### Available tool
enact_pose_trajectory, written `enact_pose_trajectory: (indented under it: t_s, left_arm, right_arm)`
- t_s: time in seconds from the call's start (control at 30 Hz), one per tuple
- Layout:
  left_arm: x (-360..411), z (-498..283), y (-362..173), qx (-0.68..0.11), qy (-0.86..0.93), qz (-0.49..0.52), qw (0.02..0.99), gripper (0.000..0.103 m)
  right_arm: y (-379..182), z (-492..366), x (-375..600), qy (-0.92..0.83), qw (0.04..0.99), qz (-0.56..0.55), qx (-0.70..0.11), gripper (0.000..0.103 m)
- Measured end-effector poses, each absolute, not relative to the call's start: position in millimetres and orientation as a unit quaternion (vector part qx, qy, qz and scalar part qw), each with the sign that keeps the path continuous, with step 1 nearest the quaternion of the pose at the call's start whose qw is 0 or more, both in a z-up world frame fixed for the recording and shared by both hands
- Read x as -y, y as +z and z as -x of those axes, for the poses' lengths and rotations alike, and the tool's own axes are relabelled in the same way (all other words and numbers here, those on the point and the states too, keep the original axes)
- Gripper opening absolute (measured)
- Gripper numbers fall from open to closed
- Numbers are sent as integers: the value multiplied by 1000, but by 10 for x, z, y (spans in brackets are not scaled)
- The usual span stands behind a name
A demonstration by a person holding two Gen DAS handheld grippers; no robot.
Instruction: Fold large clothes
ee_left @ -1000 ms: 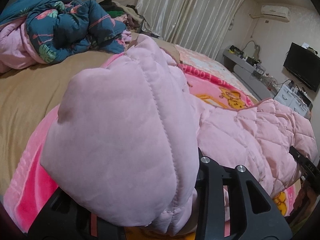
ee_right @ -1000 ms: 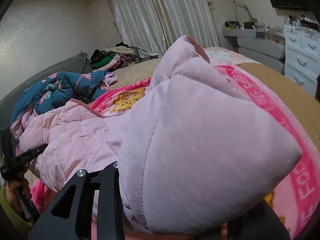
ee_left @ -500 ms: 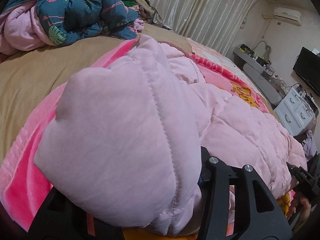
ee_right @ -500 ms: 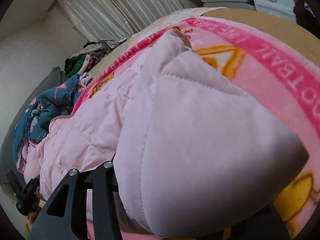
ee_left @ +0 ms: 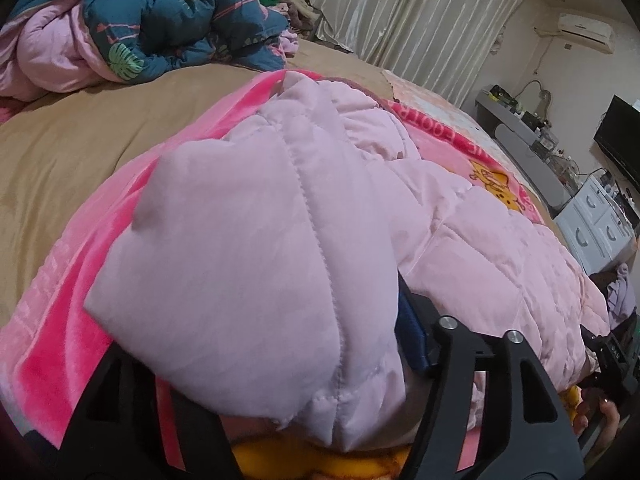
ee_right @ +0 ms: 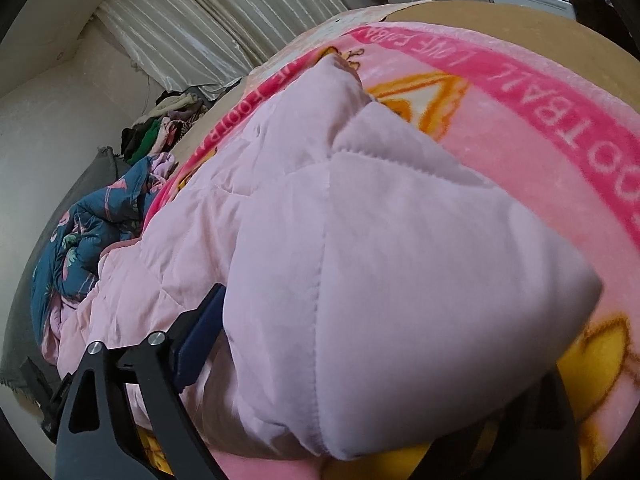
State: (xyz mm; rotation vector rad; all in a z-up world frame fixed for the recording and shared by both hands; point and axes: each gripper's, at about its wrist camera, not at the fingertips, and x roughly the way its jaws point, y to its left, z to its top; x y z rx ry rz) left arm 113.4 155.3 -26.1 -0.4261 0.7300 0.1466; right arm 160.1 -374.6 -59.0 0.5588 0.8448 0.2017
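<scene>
— Both grippers got hold of it?
— Yes. The left gripper (ee_left: 320, 364) and right gripper (ee_right: 344, 368) each pinch a corner of the pink jacket (ee_left: 480, 248), which lies across the pink blanket (ee_right: 520, 120) on the bed (ee_left: 80, 152).

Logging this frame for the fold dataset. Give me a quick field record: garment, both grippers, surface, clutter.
garment: pink quilted jacket, lying across the bed
left gripper: shut on a jacket corner
right gripper: shut on another jacket corner
surface: pink cartoon blanket over tan bedsheet
clutter: blue floral duvet bunched at the bed's far side
fold state: corners held, not yet released
</scene>
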Motion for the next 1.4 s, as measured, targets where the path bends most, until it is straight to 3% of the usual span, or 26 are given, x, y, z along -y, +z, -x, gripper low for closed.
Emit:
enact_pose_trajectory:
  t_s: [0.17, 0.4, 0.9, 1.4]
  left_arm:
    - [-1560, -1013, -227, -357, 76, 210, 907, 79]
    - [-1552, -791, -122, -354, 72, 211, 908, 94]
    - [-1176, -204, 315, -293, 47, 155, 942, 94]
    - [-574, 188, 243, -291, 9, 111, 950, 94]
  right_arm:
    - [-540, -1478, 3850, 68, 874, -266, -401, 99]
    - [-343, -1180, 3990, 37, 894, -236, -379, 99]
    - [334, -265, 3510, 99, 949, -124, -272, 99]
    - [371, 291, 2883, 144, 951, -17, -273, 99]
